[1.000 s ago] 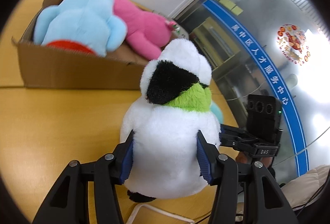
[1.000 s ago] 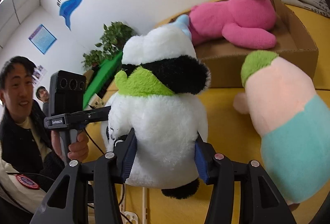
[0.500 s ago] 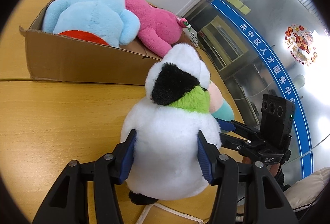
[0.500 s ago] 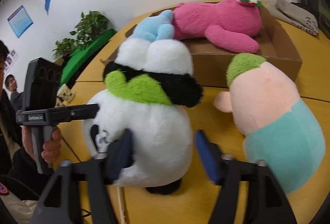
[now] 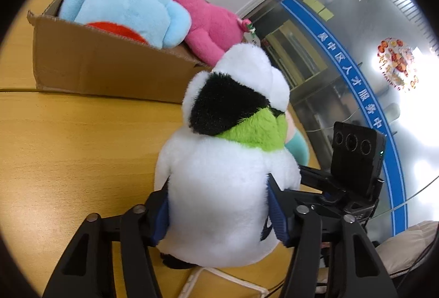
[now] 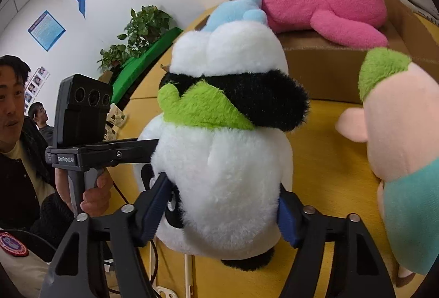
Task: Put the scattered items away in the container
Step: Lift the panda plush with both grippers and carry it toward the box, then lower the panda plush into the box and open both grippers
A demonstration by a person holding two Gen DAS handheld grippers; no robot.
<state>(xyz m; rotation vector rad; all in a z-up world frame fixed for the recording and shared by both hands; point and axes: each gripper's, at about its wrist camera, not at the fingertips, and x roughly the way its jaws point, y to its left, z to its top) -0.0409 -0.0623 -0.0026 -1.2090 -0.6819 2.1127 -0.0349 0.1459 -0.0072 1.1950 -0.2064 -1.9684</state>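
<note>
Blocking the cardboard box (image 5: 90, 64), the penguin plush (image 5: 225, 188) hides the pink-and-teal doll (image 6: 400, 155).

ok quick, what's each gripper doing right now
Left gripper: closed on the white penguin plush.
Right gripper: closed on the same penguin plush, from the other side.

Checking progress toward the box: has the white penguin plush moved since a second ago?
Yes. In the left wrist view the white penguin plush sits nearer the cardboard box, which looms larger; both grippers clamp it.
</note>
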